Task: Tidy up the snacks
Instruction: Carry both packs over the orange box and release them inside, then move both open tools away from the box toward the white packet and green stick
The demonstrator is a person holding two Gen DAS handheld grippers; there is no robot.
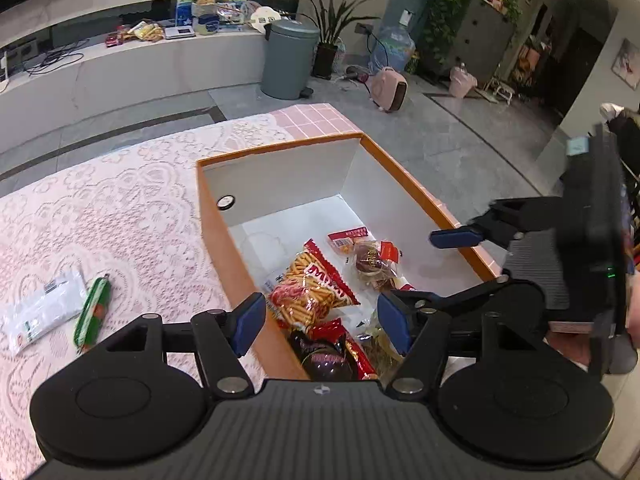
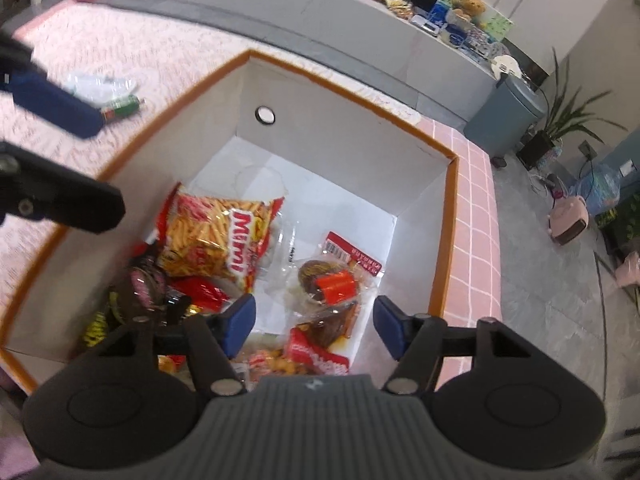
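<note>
An orange-rimmed box (image 1: 280,147) (image 2: 348,88) with white walls stands on the table. Inside lie a red and yellow Mimi stick-snack bag (image 1: 316,284) (image 2: 216,236), a clear packet with a brown cake (image 1: 372,260) (image 2: 324,280), a dark purple pack (image 1: 324,356) and other wrappers. My left gripper (image 1: 322,324) is open above the box's near left wall, nothing between its pads. My right gripper (image 2: 315,326) hangs open over the box above the cake packet, not touching it. On the cloth left of the box lie a white packet (image 1: 40,312) (image 2: 100,84) and a green stick snack (image 1: 92,312) (image 2: 120,106).
A pink lace cloth (image 1: 120,200) covers the table, with pink tiles (image 1: 316,120) at its far edge. On the floor beyond stand a grey bin (image 1: 288,60), a potted plant (image 1: 326,40) and a pink heater (image 1: 390,88). A long white shelf (image 1: 120,64) holds more snacks.
</note>
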